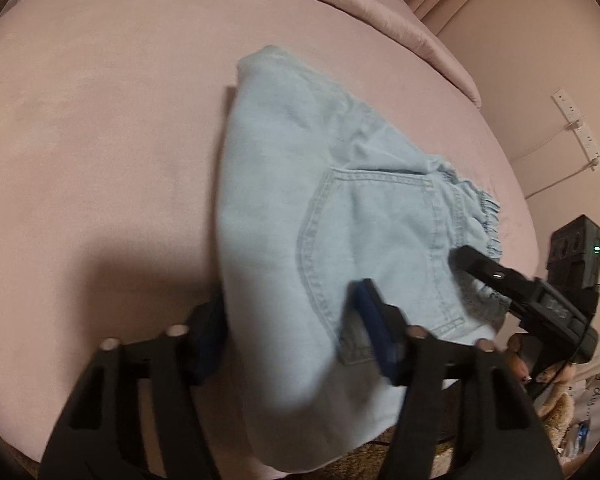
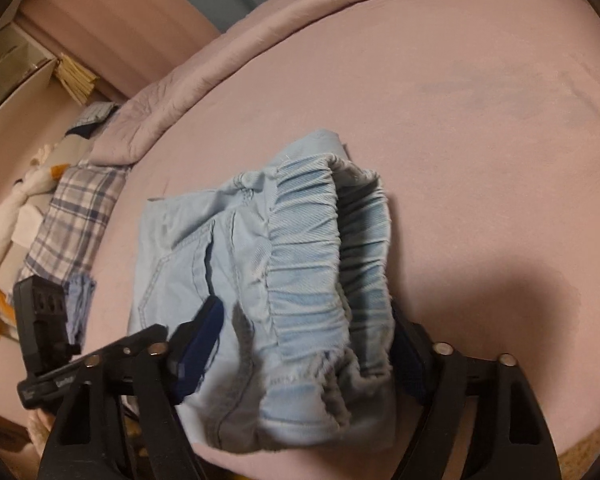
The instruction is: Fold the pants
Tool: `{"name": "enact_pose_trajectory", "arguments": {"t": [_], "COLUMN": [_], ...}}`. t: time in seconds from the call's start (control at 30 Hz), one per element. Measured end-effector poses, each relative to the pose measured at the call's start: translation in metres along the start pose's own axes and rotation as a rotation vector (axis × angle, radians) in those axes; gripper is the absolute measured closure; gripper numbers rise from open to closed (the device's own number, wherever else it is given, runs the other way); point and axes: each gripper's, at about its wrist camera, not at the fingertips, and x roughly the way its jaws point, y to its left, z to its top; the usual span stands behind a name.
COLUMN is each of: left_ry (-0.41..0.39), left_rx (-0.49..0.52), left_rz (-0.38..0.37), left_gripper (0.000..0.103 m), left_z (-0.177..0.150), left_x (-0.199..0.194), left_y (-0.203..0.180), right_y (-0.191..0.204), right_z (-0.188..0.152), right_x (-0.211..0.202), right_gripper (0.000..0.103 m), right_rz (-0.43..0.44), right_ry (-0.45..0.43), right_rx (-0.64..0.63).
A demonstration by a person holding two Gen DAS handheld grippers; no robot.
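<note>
Already folded into a compact bundle, the light blue denim pants (image 1: 340, 208) are seen lying near the near edge of the pink bed (image 1: 100, 140), well apart from the rumpled pink duvet (image 1: 380, 12) at the far side. At the left of the bundle, the left gripper (image 1: 296, 332) is held partly open, its blue pads straddling the smooth folded edge beside the back pocket (image 1: 380, 240); whether the cloth is actually pinched cannot be told. At the right, the right gripper (image 2: 312, 344) is spread about as wide around the gathered elastic waistband (image 2: 312, 248), which sits between its fingers without clear pressure from either pad. The denim is judged soft but fairly thick, light, and not slippery; stacked layers are likely to slide apart if only the top one is caught. A hold is best taken through all layers at the folded edge and at the waistband end, where the stitched bulk gives purchase.
</note>
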Motion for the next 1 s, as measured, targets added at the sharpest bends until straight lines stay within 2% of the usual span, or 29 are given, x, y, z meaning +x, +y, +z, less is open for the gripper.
{"name": "enact_pose_trajectory", "arguments": {"t": [0.03,0.07,0.13,0.23,0.3,0.43,0.63,0.8,1.0], "left_ry": [0.0,-0.001,-0.008,-0.025,-0.038,-0.095,-0.189,-0.224,-0.187], "left_rx": [-0.006,-0.01,-0.005,0.003,0.014,0.049,0.058,0.069,0.028], "left_rz": [0.001,0.002,-0.003,0.003,0.002,0.017,0.037,0.099,0.129], "left_gripper": [0.053,0.055,0.071,0.081,0.084,0.084,0.084,0.084,0.084], "left_z": [0.0,0.001,0.0,0.0,0.002,0.014,0.053,0.084,0.108], "left_x": [0.002,0.002,0.001,-0.007,-0.016,-0.038,-0.069,-0.065,-0.04], "left_y": [0.0,-0.001,-0.004,-0.01,-0.013,-0.02,-0.015,-0.006,0.021], "right_y": [0.001,0.002,0.005,0.014,0.025,0.05,0.081,0.095,0.095], "right_z": [0.001,0.001,-0.001,0.0,0.001,0.009,0.048,0.073,0.092], "right_x": [0.002,0.003,0.003,-0.001,-0.007,-0.024,-0.032,-0.012,0.026], "right_gripper": [0.042,0.045,0.062,0.069,0.07,0.071,0.071,0.071,0.071], "right_rz": [-0.001,-0.001,-0.002,-0.004,-0.031,-0.026,0.002,-0.006,-0.044], "right_ry": [0.003,0.005,0.008,-0.005,-0.021,-0.063,-0.122,-0.121,-0.07], "right_rx": [0.001,0.0,-0.006,-0.021,-0.061,-0.131,-0.201,-0.229,-0.212]}}
